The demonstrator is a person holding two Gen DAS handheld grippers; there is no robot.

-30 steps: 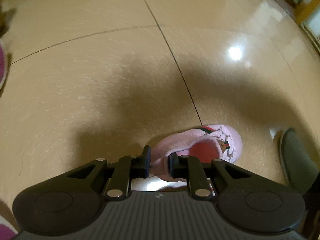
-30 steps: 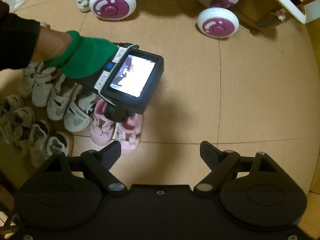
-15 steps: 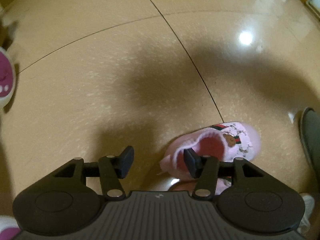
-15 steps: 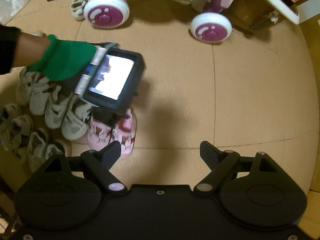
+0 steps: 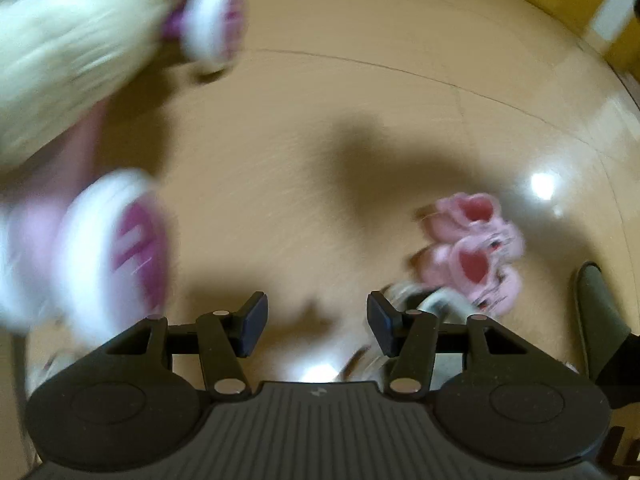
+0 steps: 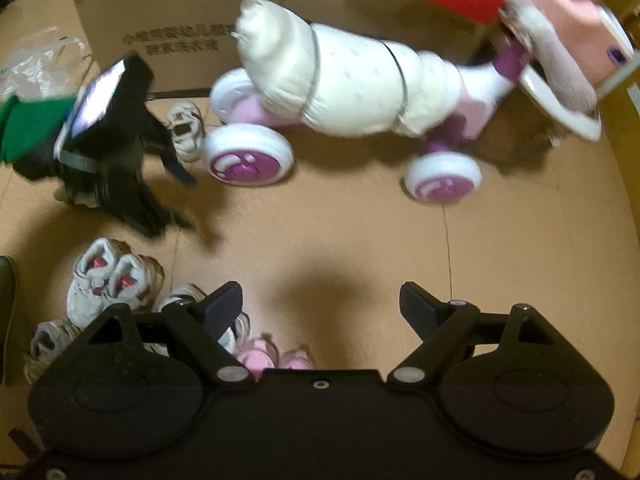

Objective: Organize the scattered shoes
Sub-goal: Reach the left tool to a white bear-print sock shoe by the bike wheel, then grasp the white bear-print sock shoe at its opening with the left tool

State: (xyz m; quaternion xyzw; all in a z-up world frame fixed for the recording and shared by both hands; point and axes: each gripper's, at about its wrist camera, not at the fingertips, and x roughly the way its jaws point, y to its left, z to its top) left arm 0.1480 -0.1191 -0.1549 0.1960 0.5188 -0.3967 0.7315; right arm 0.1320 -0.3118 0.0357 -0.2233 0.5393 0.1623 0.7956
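Hovering left gripper | fingers apart, empty | pink shoes paired right of the fingers

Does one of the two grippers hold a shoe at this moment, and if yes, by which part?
No, nothing is held. The left gripper is open over bare floor, apart from the pink shoes. The right gripper is open and empty too.

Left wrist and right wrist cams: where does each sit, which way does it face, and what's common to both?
Left wrist: on the left gripper, angled down at the floor; blurred pink shoes lie right of its open fingers; no hand shows.
Right wrist: on the right gripper, looking across the floor at the ride-on toy and cardboard box; the green-gloved hand shows at left.
Shared: the pink shoes, the toy, the left gripper.
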